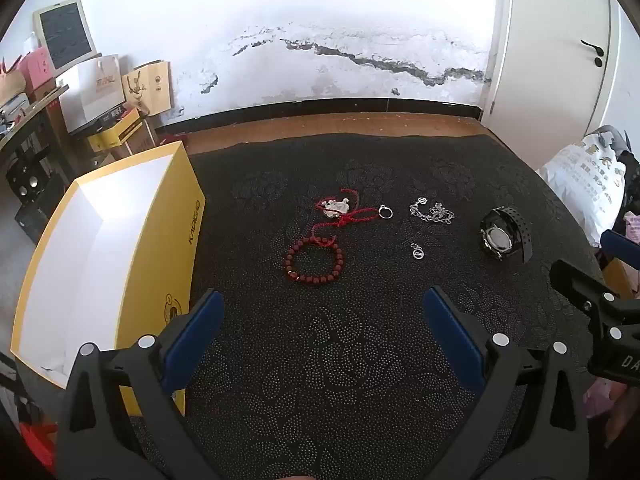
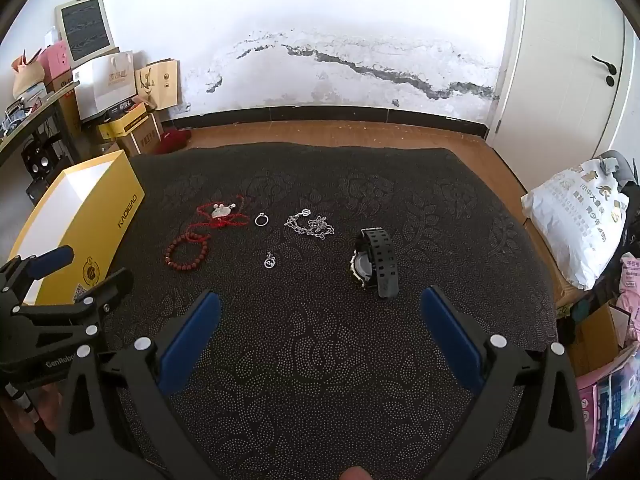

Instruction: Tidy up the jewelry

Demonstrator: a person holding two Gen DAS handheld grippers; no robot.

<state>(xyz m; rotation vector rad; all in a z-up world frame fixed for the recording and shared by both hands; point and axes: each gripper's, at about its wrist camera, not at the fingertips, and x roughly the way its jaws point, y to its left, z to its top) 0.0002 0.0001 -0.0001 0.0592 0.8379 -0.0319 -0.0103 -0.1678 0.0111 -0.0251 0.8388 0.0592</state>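
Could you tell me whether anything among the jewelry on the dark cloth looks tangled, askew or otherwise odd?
Yes: the red cord necklace lies in a tangled heap, one strand trailing to the red bead bracelet. The silver chain is bunched up, and the black watch rests on its side.

Black grippers (image 1: 323,308), blue fingers (image 2: 452,334), silver screws.
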